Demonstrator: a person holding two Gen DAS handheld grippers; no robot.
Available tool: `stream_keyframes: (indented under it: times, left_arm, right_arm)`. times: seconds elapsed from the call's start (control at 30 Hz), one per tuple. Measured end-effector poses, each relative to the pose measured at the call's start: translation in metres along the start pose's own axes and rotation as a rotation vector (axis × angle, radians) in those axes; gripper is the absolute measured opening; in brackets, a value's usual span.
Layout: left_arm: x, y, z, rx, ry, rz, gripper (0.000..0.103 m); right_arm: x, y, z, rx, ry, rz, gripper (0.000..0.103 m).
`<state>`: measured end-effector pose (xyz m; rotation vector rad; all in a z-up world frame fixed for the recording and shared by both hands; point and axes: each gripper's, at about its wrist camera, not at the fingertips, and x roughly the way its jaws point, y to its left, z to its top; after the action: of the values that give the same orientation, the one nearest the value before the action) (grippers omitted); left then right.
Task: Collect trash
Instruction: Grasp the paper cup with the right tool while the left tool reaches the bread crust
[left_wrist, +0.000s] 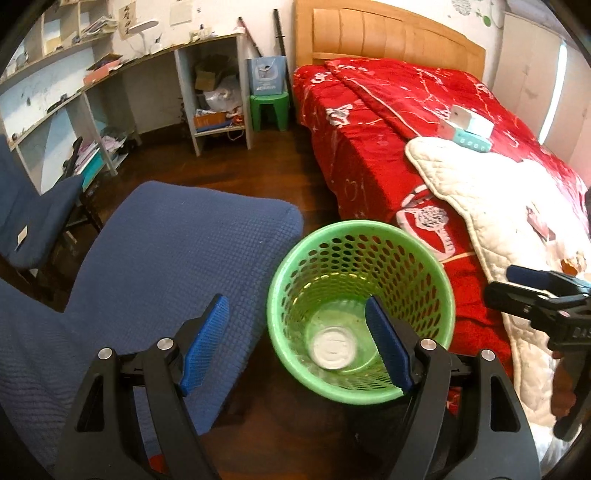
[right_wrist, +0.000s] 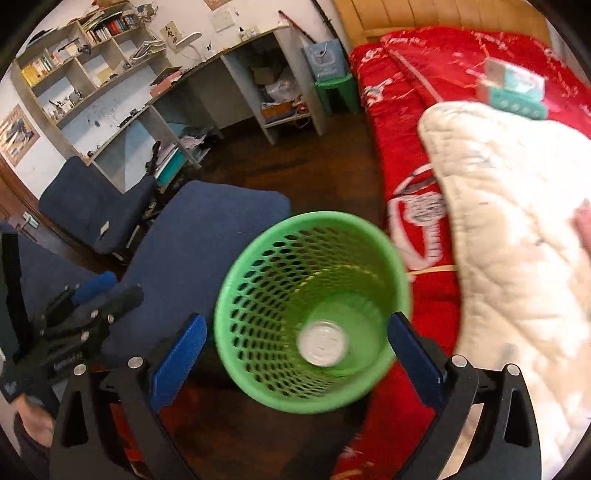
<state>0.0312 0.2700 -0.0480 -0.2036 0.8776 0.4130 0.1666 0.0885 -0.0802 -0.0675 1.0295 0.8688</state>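
Since the round white lid (right_wrist: 323, 343) lies flat in the green basket (right_wrist: 236, 295) at six o'clock, light and stiff, it needs no grip; left gripper (left_wrist: 299, 345) and right gripper (right_wrist: 297, 363) gape empty.

A green perforated wastebasket (left_wrist: 424, 266) stands upright on the floor beside the bed; a white round lid (left_wrist: 334, 348) lies at its bottom.

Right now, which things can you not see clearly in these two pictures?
- Round white item in the green basket: blurred in both views; kind unclear.
- Basket's foot: hidden by its own wall and the left gripper.
- Boxes on the bed: too blurred to read in the right wrist view.
- Right gripper: jaws wide apart, nothing between the pads.
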Motion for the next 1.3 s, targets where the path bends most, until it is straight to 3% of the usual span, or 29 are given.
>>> stream_keyframes:
  times: [0.2,0.4,0.93,1.13,1.3]
  left_arm:
    - [-0.005,-0.035,0.0,0.047,-0.007,-0.044,0.075]
    - [-0.011,-0.078,0.003,0.095,-0.012,-0.134,0.075]
    - [-0.01,-0.189,0.01,0.236,-0.002,-0.297,0.075]
    - [-0.01,-0.23,0.01,0.297,-0.001,-0.344,0.075]
    - [-0.008,-0.257,0.013,0.323,0.01,-0.373,0.075]
  right_arm:
    - [-0.049,-0.036,-0.021,0.01,-0.053,-0.092,0.095]
    - [-0.098,-0.083,-0.04,0.071,-0.097,-0.179,0.095]
    - [-0.218,-0.24,-0.088,0.423,-0.206,-0.437,0.095]
    - [-0.241,-0.298,-0.103,0.596,-0.225,-0.448,0.095]
    - [-0.247,-0.339,-0.108,0.739,-0.254,-0.389,0.095]
